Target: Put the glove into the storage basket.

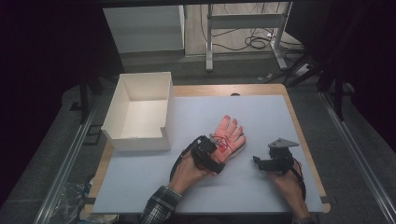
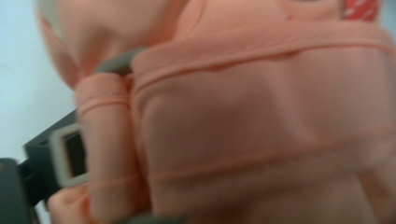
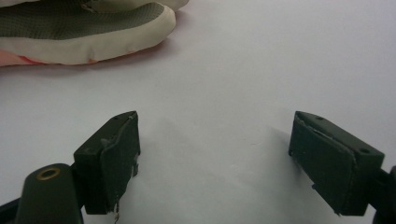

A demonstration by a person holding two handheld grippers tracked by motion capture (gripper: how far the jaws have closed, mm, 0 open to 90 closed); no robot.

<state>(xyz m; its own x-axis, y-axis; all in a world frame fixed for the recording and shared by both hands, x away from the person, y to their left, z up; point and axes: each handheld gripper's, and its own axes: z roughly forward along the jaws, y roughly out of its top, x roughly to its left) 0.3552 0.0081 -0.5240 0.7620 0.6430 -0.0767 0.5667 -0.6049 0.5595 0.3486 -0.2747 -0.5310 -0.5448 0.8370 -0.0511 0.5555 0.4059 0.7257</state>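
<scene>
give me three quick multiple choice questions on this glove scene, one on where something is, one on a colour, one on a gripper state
1. Where does the white box stand relative to the glove?
A. To its left, at the table's left edge
B. To its right
C. On top of it

2. What colour is the side of the glove that faces up?
A. Blue
B. Orange-pink
C. Black

3. How does the right gripper stand?
A. Shut on the glove
B. Shut on the box
C. Open, with bare table between its jaws

Answers:
1. A, since the high view shows the box left of the glove, reaching past the grey mat.
2. B, since the high view and the left gripper view both show orange-pink fabric.
3. C, since the right gripper view shows its jaws wide apart over the mat, the glove's pale cuff lying farther off.
</scene>
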